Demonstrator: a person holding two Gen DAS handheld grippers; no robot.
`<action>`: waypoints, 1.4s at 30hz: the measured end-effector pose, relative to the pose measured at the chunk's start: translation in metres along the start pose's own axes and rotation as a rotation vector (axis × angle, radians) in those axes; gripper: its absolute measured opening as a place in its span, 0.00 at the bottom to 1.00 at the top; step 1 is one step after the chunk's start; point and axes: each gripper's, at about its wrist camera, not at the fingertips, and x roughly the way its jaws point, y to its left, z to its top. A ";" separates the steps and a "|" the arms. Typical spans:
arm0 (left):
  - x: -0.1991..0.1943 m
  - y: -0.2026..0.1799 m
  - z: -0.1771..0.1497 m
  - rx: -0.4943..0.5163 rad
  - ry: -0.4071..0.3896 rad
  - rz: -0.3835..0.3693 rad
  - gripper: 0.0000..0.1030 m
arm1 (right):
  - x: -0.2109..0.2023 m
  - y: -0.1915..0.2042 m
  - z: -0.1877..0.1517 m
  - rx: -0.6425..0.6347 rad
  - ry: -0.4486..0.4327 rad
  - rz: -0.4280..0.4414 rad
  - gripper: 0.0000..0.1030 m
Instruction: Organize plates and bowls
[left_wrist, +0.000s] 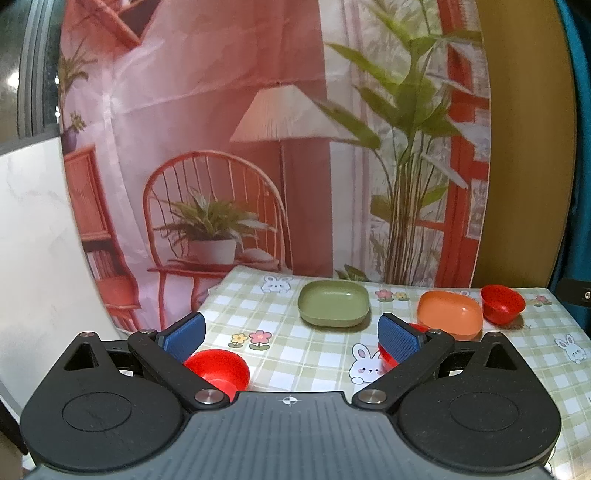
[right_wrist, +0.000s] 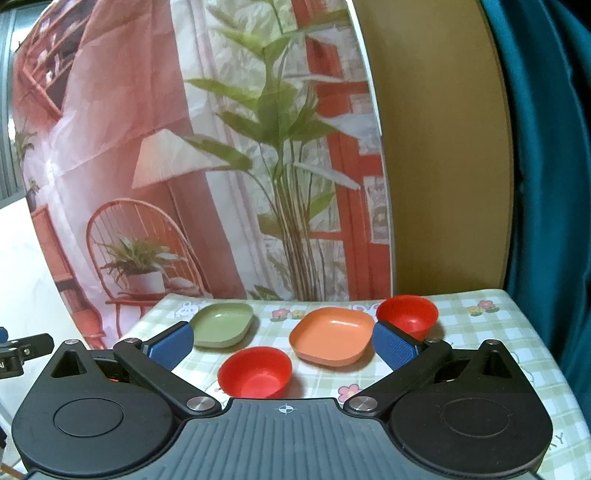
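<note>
On the checked tablecloth, a green square plate (left_wrist: 334, 302) (right_wrist: 223, 325) sits at the back, with an orange square plate (left_wrist: 450, 314) (right_wrist: 330, 338) to its right. One red bowl (left_wrist: 502, 302) (right_wrist: 406, 315) stands beside the orange plate at the far right. A second red bowl (left_wrist: 386, 360) (right_wrist: 255, 373) stands nearer, partly hidden by my left gripper's right finger. A third red bowl (left_wrist: 218, 369) lies close under the left finger, seemingly tipped over. My left gripper (left_wrist: 291, 338) is open and holds nothing. My right gripper (right_wrist: 282, 347) is open above the near bowl, also without a load.
The tablecloth (left_wrist: 295, 354) ends at the table's left edge, just left of the tipped bowl. A printed backdrop (left_wrist: 258, 147) hangs behind the table, with a brown panel and a teal curtain (right_wrist: 546, 184) on the right. Part of the left gripper (right_wrist: 22, 350) shows at the right view's left edge.
</note>
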 end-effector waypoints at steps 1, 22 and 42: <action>0.004 0.001 0.000 -0.002 0.002 -0.004 0.98 | 0.006 0.000 0.001 0.004 0.006 0.002 1.00; 0.090 0.022 -0.027 -0.004 0.179 -0.047 0.89 | 0.089 0.025 -0.017 -0.111 0.167 0.057 0.82; 0.113 0.020 -0.021 -0.055 0.204 -0.152 0.87 | 0.119 0.004 -0.021 -0.088 0.238 0.019 0.66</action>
